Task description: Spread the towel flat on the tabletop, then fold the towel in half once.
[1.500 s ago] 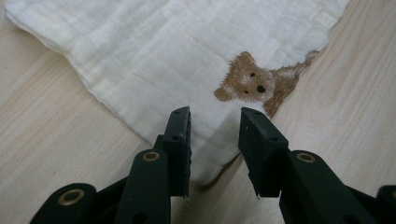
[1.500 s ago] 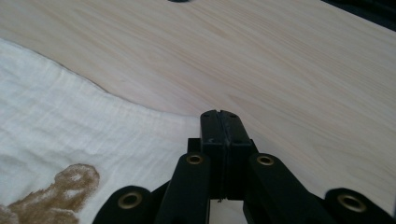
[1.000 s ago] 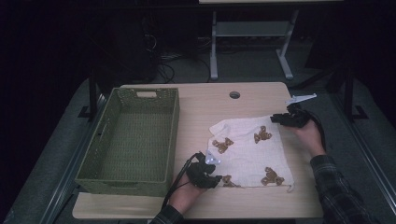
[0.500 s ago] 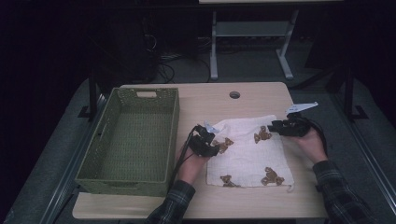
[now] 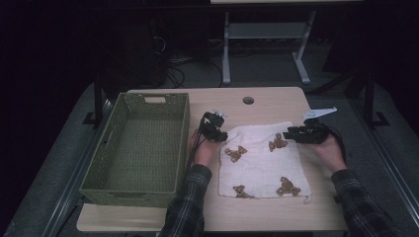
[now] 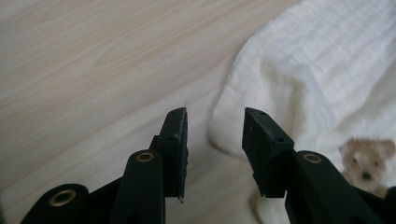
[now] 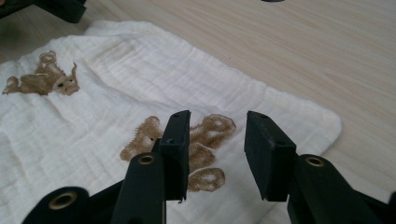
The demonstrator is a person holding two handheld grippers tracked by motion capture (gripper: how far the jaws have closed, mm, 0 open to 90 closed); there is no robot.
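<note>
Left gripper point(image 6: 215, 135) part open at cloth point(image 5: 262, 158) corner — empty, right gripper point(image 7: 217, 140) just opening over cloth — empty, basket point(image 5: 99, 168) beside

Green woven basket point(image 5: 143, 148) at the left of the wooden table point(image 5: 267, 101), round hole point(image 5: 248, 100) near its far edge.

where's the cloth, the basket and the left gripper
cloth point(image 5: 262, 163), high view, bare white middle
basket point(image 5: 184, 143), high view, right wall
left gripper point(image 6: 215, 135), left gripper view, midway between its fingertips

cloth point(image 5: 262, 160) folded, left gripper point(image 5: 221, 133) moved up
</note>
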